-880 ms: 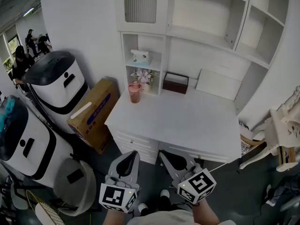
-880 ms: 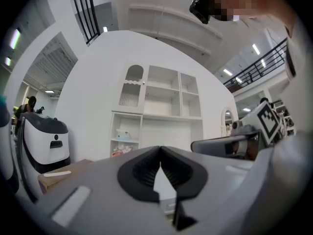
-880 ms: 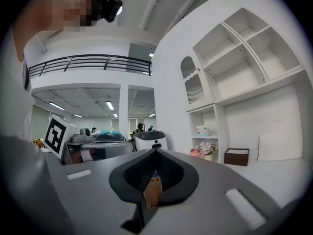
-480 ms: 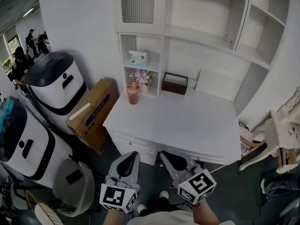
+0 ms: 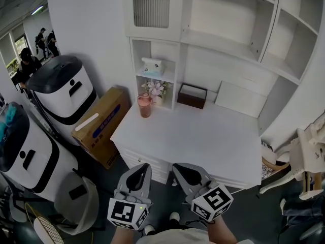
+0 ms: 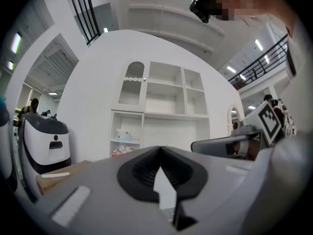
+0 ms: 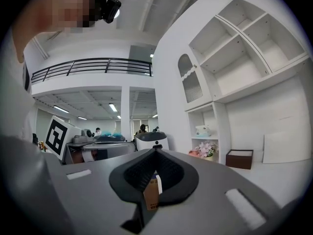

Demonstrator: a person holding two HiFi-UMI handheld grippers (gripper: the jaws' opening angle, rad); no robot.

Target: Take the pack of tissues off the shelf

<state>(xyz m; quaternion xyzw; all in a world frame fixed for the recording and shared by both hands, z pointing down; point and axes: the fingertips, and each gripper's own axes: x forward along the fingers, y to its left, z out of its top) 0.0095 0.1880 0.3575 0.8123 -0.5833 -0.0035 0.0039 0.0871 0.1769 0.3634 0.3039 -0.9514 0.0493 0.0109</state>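
Tissue pack (image 5: 152, 65) untouched, at 12 o'clock from both grippers and well apart from them. Left gripper (image 5: 140, 170): jaws pressed together, nothing between. Right gripper (image 5: 181, 169) just beside it at 3 o'clock: jaws together too, empty. Beyond, white desk (image 5: 203, 136); at its 11 o'clock corner a pink cup (image 5: 145, 104), then flowers (image 5: 156, 89), with the pack on the shelf (image 5: 152, 75) right above them.

head view shifted slightly, pack of tissues (image 5: 152, 65) and shelf (image 5: 165, 76) now lower in frame
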